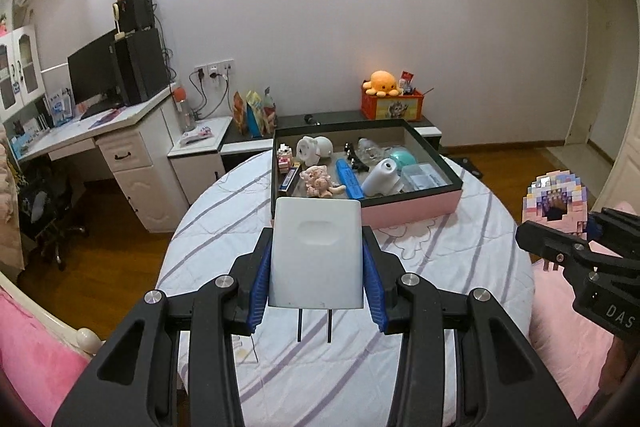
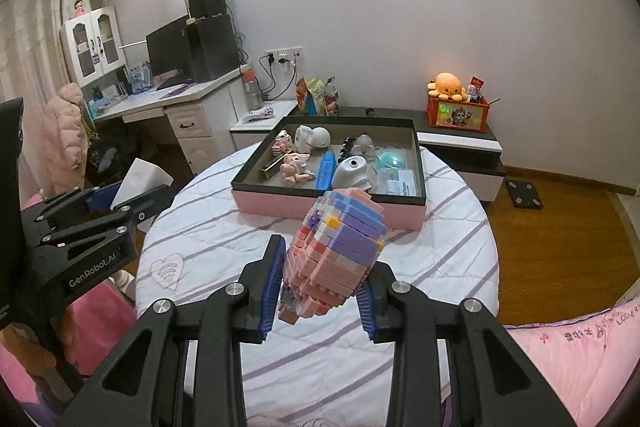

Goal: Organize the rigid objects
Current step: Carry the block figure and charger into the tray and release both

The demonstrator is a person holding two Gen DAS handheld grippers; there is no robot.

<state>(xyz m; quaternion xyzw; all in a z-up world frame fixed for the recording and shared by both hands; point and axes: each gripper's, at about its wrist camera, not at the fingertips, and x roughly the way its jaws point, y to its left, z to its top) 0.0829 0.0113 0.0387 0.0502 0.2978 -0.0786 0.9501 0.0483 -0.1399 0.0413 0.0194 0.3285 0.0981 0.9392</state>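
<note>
White plastic fills the middle of the left wrist view: a flat, rounded-corner white plastic box with a shallow oval dimple is clamped between the blue ribbed pads of the left tool, held in the air above the striped white bedsheet. Two thin dark prongs stick down from its lower edge; what they are is hard to tell from here.

The right tool is closed on a pink and purple figure built of small toy bricks, which tilts up and to the right between the blue pads. In the left wrist view the same brick figure shows at the right edge, in front of the right tool's black body.

Beyond both tools, on the round striped bed, sits a shallow pink-sided cardboard tray with a dark rim. Inside it lie a white piggy-shaped toy, a small pink animal figure, a blue flat bar, a white rounded gadget, a teal round case and a clear plastic box, crowded close together.

A white desk with a black monitor stands against the far left wall, and an orange plush octopus sits on a red crate on the low cabinet.
</note>
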